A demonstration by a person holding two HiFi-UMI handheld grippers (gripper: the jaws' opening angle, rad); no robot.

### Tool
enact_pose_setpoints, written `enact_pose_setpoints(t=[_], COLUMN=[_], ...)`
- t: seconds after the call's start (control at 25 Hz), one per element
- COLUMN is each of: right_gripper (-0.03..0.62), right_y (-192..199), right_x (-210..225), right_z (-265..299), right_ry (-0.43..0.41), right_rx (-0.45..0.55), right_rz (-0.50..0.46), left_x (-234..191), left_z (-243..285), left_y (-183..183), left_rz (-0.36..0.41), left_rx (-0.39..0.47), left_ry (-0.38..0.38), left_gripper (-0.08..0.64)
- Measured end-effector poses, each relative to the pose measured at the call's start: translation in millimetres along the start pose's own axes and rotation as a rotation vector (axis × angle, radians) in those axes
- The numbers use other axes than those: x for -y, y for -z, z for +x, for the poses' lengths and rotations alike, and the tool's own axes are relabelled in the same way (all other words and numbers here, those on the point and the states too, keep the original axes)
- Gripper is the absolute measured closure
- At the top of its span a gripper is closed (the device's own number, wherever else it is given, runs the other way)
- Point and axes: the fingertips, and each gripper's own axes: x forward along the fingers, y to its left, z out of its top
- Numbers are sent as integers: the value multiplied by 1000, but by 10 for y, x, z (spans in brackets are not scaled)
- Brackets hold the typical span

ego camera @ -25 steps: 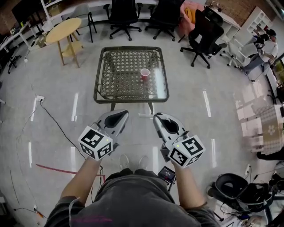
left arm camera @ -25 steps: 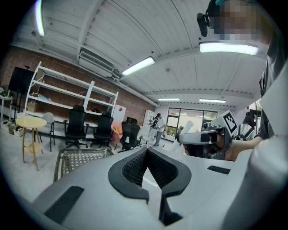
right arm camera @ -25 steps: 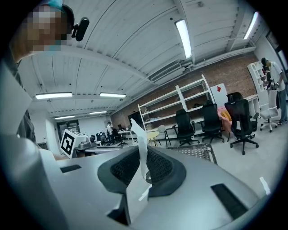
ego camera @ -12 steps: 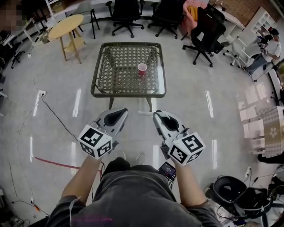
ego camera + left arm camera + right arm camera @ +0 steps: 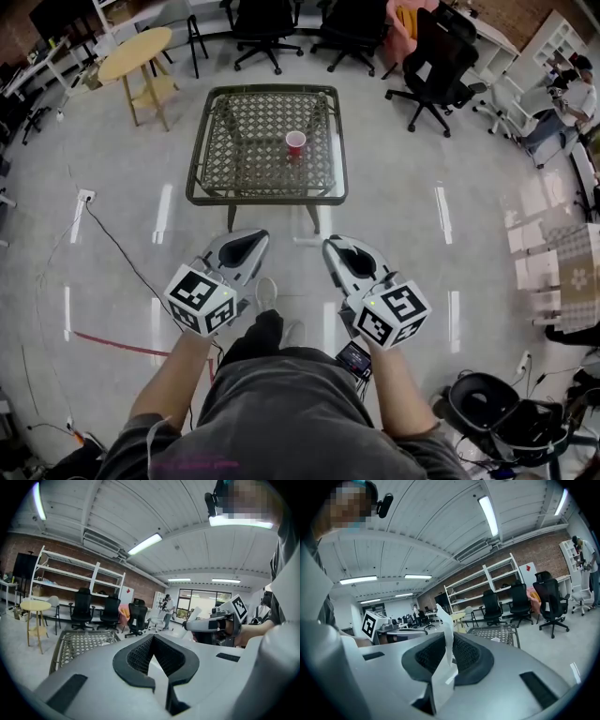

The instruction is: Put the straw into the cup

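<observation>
Straw (image 5: 447, 630) is pinched between the jaws of the right gripper (image 5: 449, 635). It looks white and flat, maybe with a paper wrapper on it, and its upper end stands out past the jaw tips. The jaws of the left gripper (image 5: 153, 637) are pressed together at the tips and nothing is between them. Both grippers are held in front of the person's body, side by side and apart from each other.

The red cup (image 5: 294, 142) stands upright on the glass tabletop (image 5: 234, 164), near its middle, well apart from both grippers. The approach is not yet finished.

I judge the straw to be very light, thin and rather soft. It will bend or flatten if it is squeezed hard, and it can swing when the gripper moves. The grip is near one end, so a long free part can go into the cup's mouth first; this seems the right place to hold.

The cup also looks light and may tip over if the straw pushes its rim. The empty left gripper could steady it from the side.
</observation>
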Motion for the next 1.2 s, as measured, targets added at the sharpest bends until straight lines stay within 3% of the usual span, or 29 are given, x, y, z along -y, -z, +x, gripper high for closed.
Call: enact_pose_setpoints(t=[0.72,1.2], right_gripper=[543,543], right_y=[-7,-77], right_x=[383,722], right_z=[635,1351], right_ry=[26,42], right_rx=[-56,-89], right_rz=[24,50], left_x=[-646,-1344], left_z=[405,765], left_y=[-40,-105], left_rz=[-31,-55], left_rx=[-33,-61], left_ry=[35,61], left_gripper=[550,551])
